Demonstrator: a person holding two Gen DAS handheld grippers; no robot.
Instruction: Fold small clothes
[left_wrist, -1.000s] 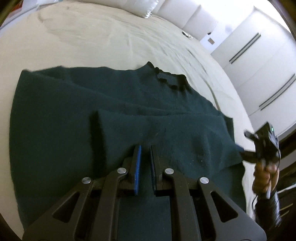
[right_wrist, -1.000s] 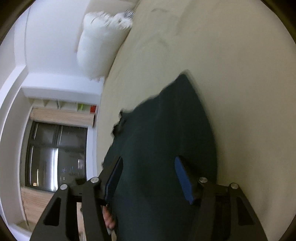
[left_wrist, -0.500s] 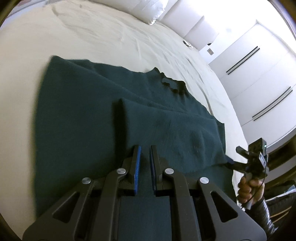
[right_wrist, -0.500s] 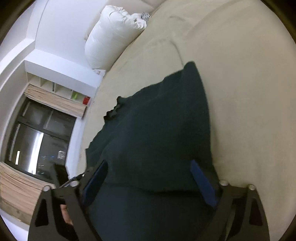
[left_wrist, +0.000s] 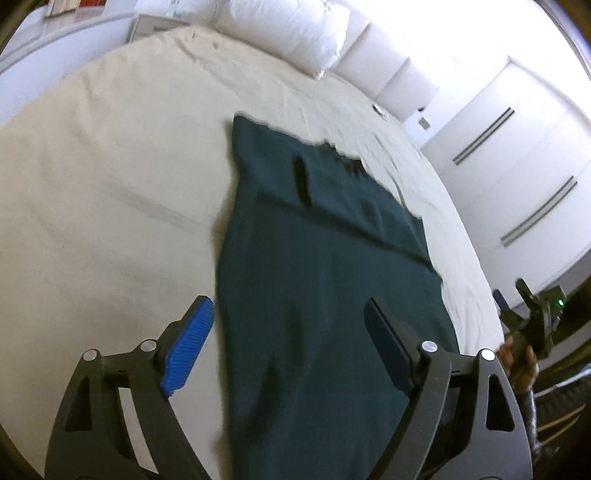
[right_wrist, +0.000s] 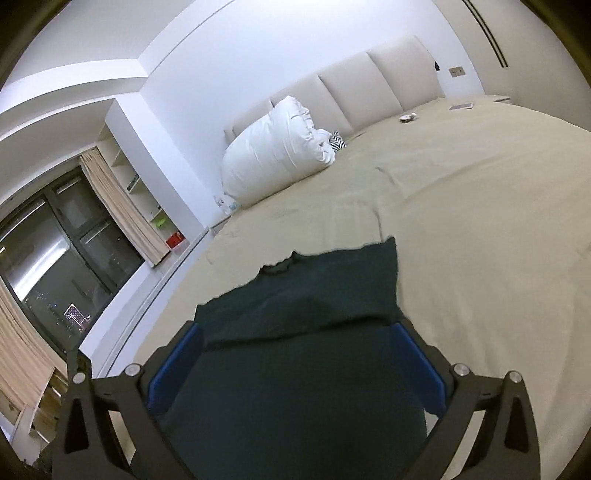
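A dark green sweater (left_wrist: 325, 266) lies flat on the beige bed, folded into a long strip with its collar at the far end; it also shows in the right wrist view (right_wrist: 303, 332). My left gripper (left_wrist: 286, 343) is open and empty, raised above the sweater's near end. My right gripper (right_wrist: 295, 362) is open and empty, above the same near end. In the left wrist view the right gripper (left_wrist: 532, 314) appears at the far right, held in a hand off the bed's edge.
The beige bed sheet (left_wrist: 110, 184) spreads wide to the left of the sweater. A white pillow (right_wrist: 273, 151) leans on the padded headboard (right_wrist: 369, 77). White closet doors (left_wrist: 517, 155) stand right of the bed. A dark window (right_wrist: 55, 258) is at left.
My left gripper has opened, let go of the sweater and pulled back. The sweater now lies as a narrower strip. My right gripper has swung upright and drawn back, still open.
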